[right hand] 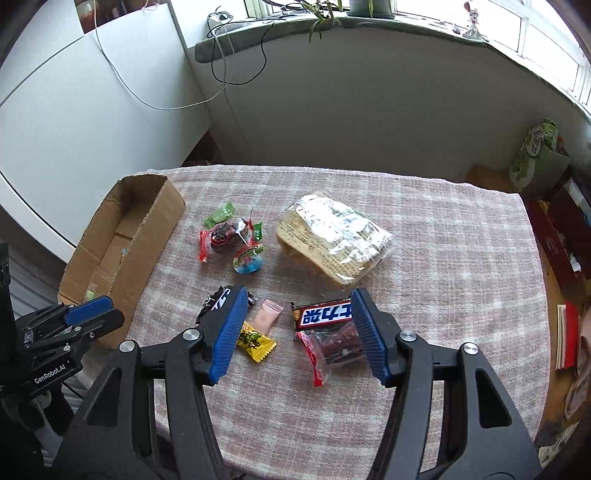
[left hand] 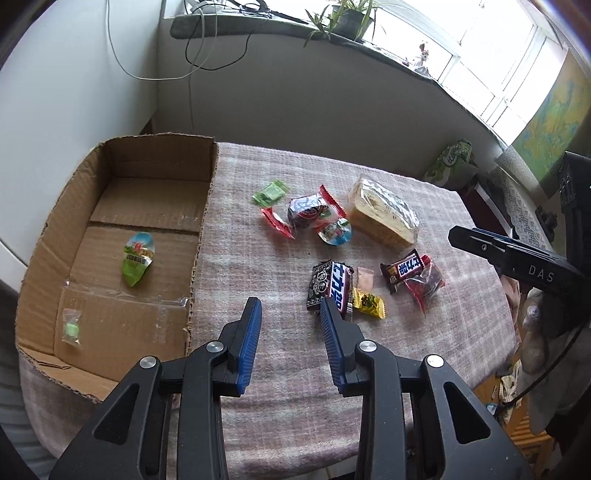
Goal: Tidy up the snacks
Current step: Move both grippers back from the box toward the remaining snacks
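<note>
A cardboard box (left hand: 147,173) (right hand: 155,225) lies at the table's left; inside are a green jelly cup (left hand: 137,258) and a small green candy bag (left hand: 71,329). Loose snacks lie on the cloth: a wrapped cake (left hand: 384,212) (right hand: 332,240), a green candy (left hand: 270,192) (right hand: 219,215), a red-wrapped sweet (left hand: 306,214), a jelly cup (left hand: 334,232) (right hand: 249,260), two Snickers bars (left hand: 334,290) (right hand: 325,314), a yellow candy (left hand: 369,303) (right hand: 255,341), a pink candy (right hand: 268,314), a red packet (right hand: 332,345). My left gripper (left hand: 291,303) is open above the cloth. My right gripper (right hand: 299,295) is open above the bar.
The table wears a pink checked cloth (right hand: 424,258). A windowsill with a plant (left hand: 347,18) and cables runs behind. A green tissue box (right hand: 539,158) and red box (right hand: 561,240) sit off the right edge.
</note>
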The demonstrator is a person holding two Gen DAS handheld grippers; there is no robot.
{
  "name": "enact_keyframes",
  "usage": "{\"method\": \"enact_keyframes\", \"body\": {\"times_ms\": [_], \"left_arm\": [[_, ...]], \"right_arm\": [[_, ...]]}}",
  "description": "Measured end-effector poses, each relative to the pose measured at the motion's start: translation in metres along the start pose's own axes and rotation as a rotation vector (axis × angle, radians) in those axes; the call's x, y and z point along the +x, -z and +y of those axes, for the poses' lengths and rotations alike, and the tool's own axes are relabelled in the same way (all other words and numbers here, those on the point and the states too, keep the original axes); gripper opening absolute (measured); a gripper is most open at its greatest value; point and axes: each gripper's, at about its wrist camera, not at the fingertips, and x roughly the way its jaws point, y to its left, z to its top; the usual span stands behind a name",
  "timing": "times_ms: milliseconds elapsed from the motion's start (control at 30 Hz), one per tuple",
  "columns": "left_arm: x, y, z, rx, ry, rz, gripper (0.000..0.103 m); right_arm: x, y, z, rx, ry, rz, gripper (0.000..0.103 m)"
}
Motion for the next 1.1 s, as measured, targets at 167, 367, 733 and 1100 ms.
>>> {"method": "enact_keyframes", "body": {"times_ms": [167,367,733,1100], "left_arm": [[0.015,0.004,-0.021,0.044,0.03,0.036,0.032],[0.036,0.002,-0.029,0.058,0.04,0.064,0.032],[0.067,-0.01,-0.036,0.08,0.047,0.091,0.031],[0.089,-0.015,-0.023,0.033,-0.005,0.1,0.019]], "right_arm": [[0.004,0.016,-0.036,0.098,0.047,0.032,0.07],[0.014,0.026,-0.054,0.18,0.051,0.061,0.07],[0.029,0.03,-0.063,0.268,-0.01,0.088,0.07],[0.049,0.029,-0.059,0.311,-0.031,0.12,0.07]]}}
